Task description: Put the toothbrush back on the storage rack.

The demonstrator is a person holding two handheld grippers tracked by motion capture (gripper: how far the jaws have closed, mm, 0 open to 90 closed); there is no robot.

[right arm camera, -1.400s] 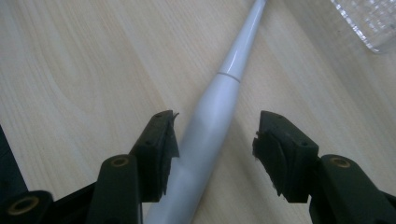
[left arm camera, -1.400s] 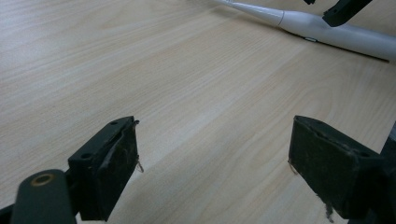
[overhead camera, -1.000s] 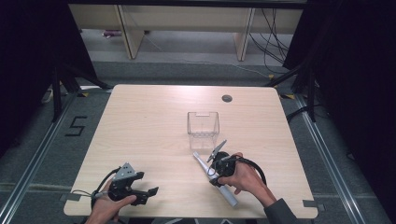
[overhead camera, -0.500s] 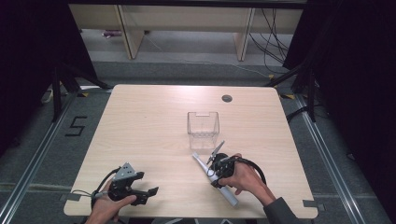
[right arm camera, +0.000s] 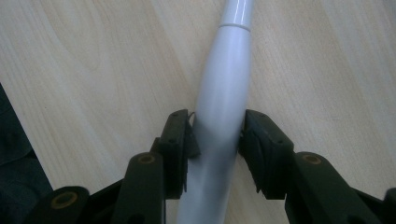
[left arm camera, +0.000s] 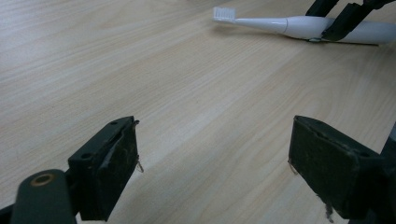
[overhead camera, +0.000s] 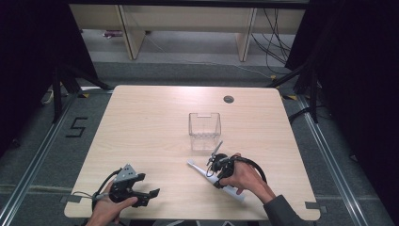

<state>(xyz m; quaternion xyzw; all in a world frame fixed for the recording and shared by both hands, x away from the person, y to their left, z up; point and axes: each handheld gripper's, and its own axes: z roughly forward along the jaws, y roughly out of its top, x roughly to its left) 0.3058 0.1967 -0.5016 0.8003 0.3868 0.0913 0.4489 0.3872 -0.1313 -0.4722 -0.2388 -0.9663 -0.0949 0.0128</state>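
While the right gripper (right arm camera: 218, 140) stands over the white electric toothbrush (overhead camera: 221, 181) lying flat on the wooden table (overhead camera: 150, 122), its jaws have just been closing, and the right gripper view now shows both pads (right arm camera: 184, 140) pressed against the sides of the thick handle, with no gap visible on either side. Compared with the high view a second ago, neither hand has shifted position; the only change is the narrowing of those jaws onto the handle. The toothbrush rests near the front of the table, its bristle head pointing toward the left side, just in front of the clear plastic container (overhead camera: 204, 131), which stands upright and apart from it. The handle appears to lie on the surface, not lifted. The left gripper (left arm camera: 212, 163) sits near the front left corner of the table, well apart from the toothbrush, its jaws spread wide with nothing between them. In my judgement the grasp is now secured at the handle's thick middle, so the pick-up can proceed; the likely destination is the container. The smooth rounded handle could twist in the pads on lifting.
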